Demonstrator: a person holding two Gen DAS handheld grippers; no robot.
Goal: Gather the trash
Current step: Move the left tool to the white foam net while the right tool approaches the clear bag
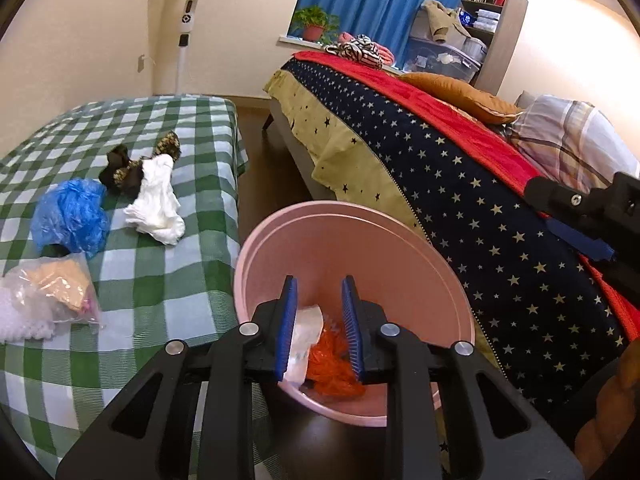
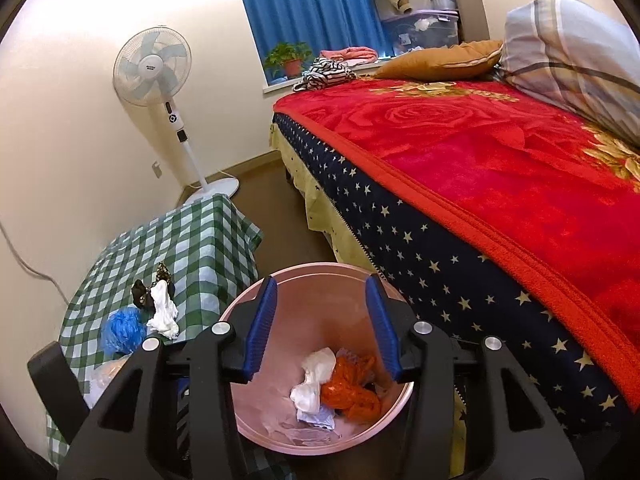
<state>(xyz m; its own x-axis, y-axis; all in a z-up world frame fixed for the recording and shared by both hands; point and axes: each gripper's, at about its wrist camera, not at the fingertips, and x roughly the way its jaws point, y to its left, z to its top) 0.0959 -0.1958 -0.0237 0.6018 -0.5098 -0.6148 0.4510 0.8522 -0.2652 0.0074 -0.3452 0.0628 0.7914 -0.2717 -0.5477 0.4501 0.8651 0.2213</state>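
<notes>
Pink bin [image 2: 280, 432] with crumpled white and orange trash [image 2: 348, 392] inside

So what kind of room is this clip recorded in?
Most likely a bedroom in a home: a bed with a red blanket and pillows, a standing fan by the wall, and a curtained window with a potted plant.

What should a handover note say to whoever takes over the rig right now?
Left gripper: open, empty, over the pink bin.
Right gripper: open, empty, also over the bin.
Done: orange bag and white paper wad lie in the bin.
Left, on the checked table: blue plastic wad, white wad, dark patterned scrap, clear bag.
</notes>
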